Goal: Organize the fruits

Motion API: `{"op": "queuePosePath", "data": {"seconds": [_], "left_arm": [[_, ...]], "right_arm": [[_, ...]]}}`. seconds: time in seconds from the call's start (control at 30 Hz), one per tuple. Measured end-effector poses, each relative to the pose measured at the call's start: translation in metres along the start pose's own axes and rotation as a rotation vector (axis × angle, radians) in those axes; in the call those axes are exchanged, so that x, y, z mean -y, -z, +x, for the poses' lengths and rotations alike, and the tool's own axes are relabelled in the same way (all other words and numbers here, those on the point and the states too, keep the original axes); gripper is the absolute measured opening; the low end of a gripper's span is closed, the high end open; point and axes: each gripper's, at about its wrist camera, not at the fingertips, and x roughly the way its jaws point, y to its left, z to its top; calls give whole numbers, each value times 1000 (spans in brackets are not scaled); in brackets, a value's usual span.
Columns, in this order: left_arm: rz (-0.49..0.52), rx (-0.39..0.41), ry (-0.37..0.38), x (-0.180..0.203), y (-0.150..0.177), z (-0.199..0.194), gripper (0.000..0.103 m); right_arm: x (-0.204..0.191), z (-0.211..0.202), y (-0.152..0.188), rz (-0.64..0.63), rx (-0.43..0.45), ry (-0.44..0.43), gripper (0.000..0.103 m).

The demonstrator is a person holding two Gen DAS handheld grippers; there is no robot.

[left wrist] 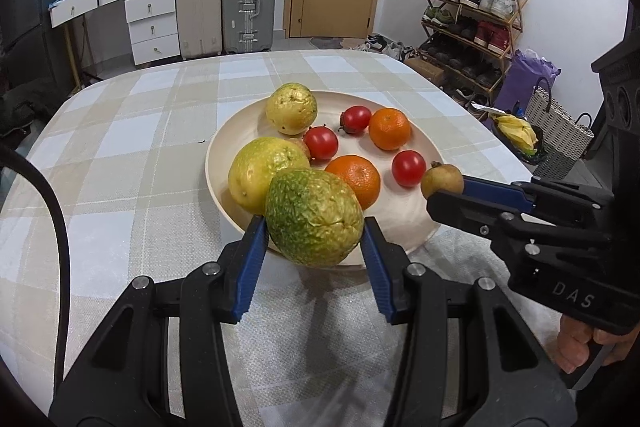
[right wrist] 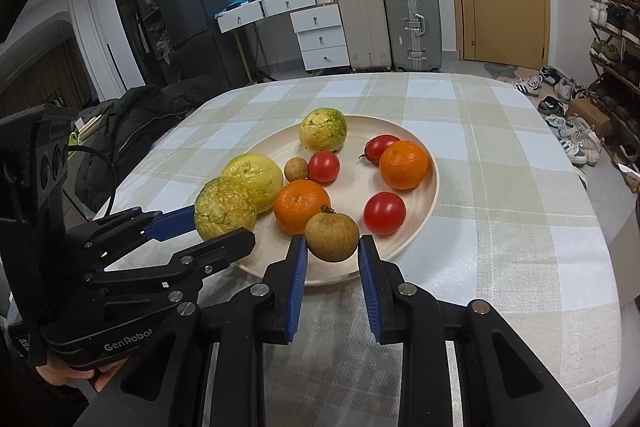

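left gripper (left wrist: 315, 227) clamped on green-yellow fruit (left wrist: 314, 217), right gripper (right wrist: 332, 245) apparently gripping small brown fruit (right wrist: 332, 237) above plate (right wrist: 416, 227) rim

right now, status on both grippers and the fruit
Left gripper shut on green-yellow fruit. Right gripper shut on small brown fruit. Both over plate edge. Nothing blocking.

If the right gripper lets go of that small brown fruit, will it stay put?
Probably not: the small brown fruit looks round and sits near the plate rim, so it may roll. Its skin seems dry and matte, so likely not slippery.
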Motion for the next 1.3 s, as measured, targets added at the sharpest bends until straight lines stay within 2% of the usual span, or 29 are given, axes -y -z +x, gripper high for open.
{"op": "queuePosePath", "data": {"seconds": [0.23,0.57,0.67,0.73,0.9,0.97,1.0,1.07,1.1,1.3], "left_arm": [[3,2,-34,-4,-6,8,45],[15,-3,-45,-1,-6,9,45],[22,-3,-53,1,-5,8,49],[19,0,-63,1,-4,6,57],[-12,41,-76,-8,1,-8,78],[-8,67,-84,-11,4,-17,83],[-5,73,-83,-12,6,-21,85],[2,92,-75,-16,9,-31,93],[4,110,-75,-18,11,-37,101],[4,203,-82,-26,22,-68,102]], "right_arm": [[0,7,-1,1,-11,1,27],[2,11,0,7,-21,-4,27],[3,10,0,10,-19,-13,30],[2,8,1,-1,-18,-36,43],[-5,0,3,-50,0,14,54],[-7,-5,5,-63,15,36,74],[-7,-9,6,-66,30,42,87],[-6,-18,8,-63,74,49,96],[-6,-22,9,-60,89,48,102],[-8,-35,15,-54,141,37,103]]}}
